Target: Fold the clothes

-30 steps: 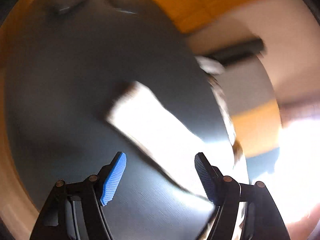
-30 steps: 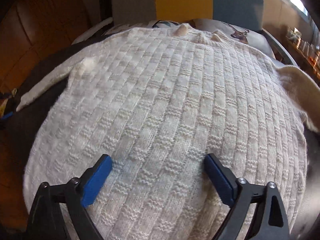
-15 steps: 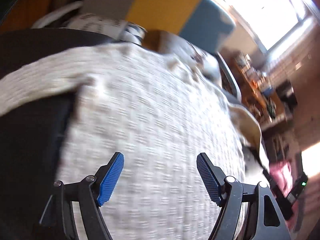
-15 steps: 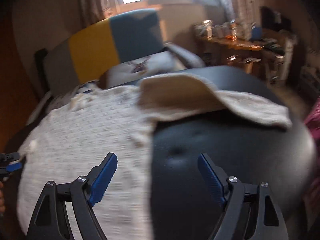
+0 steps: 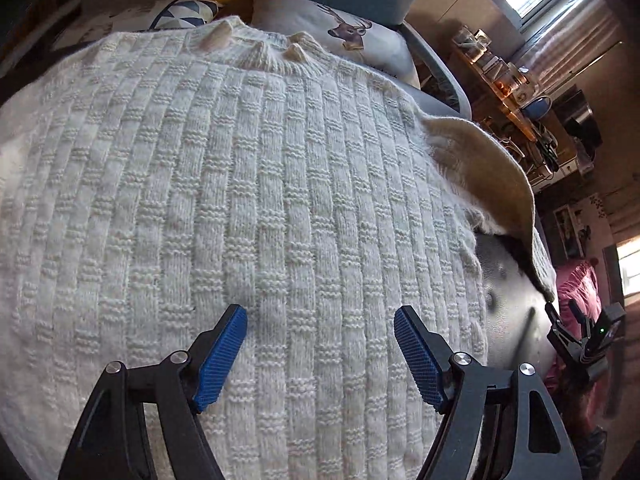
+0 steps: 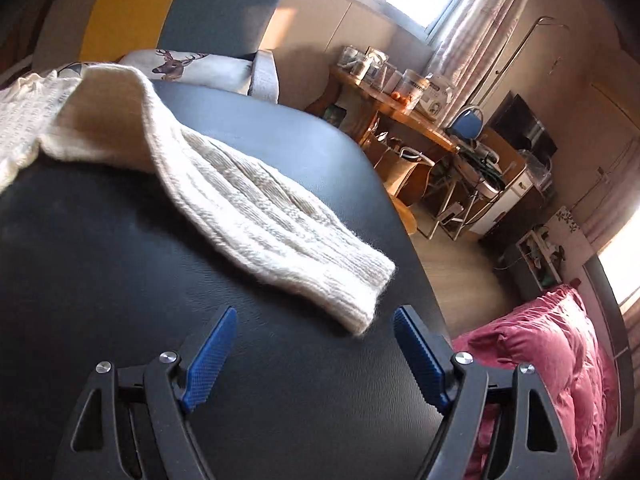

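My left claw point(image 5: 320, 354) hangs over the sweater point(image 5: 248, 200), fingers spread wide with nothing between them, the blue pads point(image 5: 219, 364) above the knit of the lower body. The sweater lies flat and face up on the black table point(image 5: 508, 300), its collar point(image 5: 260, 46) at the far end by the deer pillow point(image 5: 348, 36). My right claw point(image 6: 314, 358) is wide too and empty, poised over bare table point(image 6: 120, 264) just short of the cuff point(image 6: 360, 292). That sleeve point(image 6: 240, 200) runs from the shoulder fold out across the table toward its right edge, the cuff lying flat near the corner, between my two fingers in the right wrist view but farther off. Beyond the edge a pink quilt point(image 6: 560, 360) is heaped; a cluttered desk point(image 6: 400, 108) stands by the window. From the left wrist I see the right claw point(image 5: 576, 336) small past the table edge.
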{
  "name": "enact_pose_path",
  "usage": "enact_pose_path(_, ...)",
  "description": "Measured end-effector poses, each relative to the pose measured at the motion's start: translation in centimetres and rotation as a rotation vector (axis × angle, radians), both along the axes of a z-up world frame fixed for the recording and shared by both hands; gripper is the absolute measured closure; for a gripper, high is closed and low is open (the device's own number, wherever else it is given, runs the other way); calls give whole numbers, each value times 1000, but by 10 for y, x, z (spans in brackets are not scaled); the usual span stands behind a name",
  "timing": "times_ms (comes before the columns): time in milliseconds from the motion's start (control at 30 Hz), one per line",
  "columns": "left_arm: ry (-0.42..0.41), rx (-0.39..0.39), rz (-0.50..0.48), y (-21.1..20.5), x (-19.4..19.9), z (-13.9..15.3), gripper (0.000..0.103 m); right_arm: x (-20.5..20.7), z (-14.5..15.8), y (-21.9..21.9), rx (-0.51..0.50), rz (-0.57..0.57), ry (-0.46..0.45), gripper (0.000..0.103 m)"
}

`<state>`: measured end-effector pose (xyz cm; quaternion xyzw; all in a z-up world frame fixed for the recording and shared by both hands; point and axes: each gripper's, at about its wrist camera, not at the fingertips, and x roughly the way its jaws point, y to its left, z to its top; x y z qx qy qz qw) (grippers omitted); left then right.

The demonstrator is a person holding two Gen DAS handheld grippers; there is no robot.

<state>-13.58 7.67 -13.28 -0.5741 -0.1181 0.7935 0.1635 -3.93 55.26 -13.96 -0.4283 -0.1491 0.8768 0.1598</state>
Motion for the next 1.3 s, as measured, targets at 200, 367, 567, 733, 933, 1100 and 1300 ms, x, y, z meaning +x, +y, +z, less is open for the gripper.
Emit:
enact_pose_path(200,-17,-7,-5,6,-10,-3,24,-17,-5,32,-148,48,-30,49)
enact_pose_path(367,-7,-6,2,8,-10,-3,21,-32,7,43,-225,18,-92,96)
enact_pose_path(567,42,32,-111,31,-20,13,21,-57,63,81,-371,-46,-62,96)
enact_pose_path(733,161,-21,-284,86,-37,33,20,-94,88,134,-482,-194,-29,96)
enact_pose_path(933,210,-76,-337,128,-64,33,20,-114,68,195,-685,-398,68,79)
enact_pose_path(1100,246,-96,-344,142,-83,29,20,-66,39,198,-979,-344,173,75)
enact_pose_path(1300,261,-136,-341,162,-93,14,20,-57,-13,201,-1264,-363,154,72)
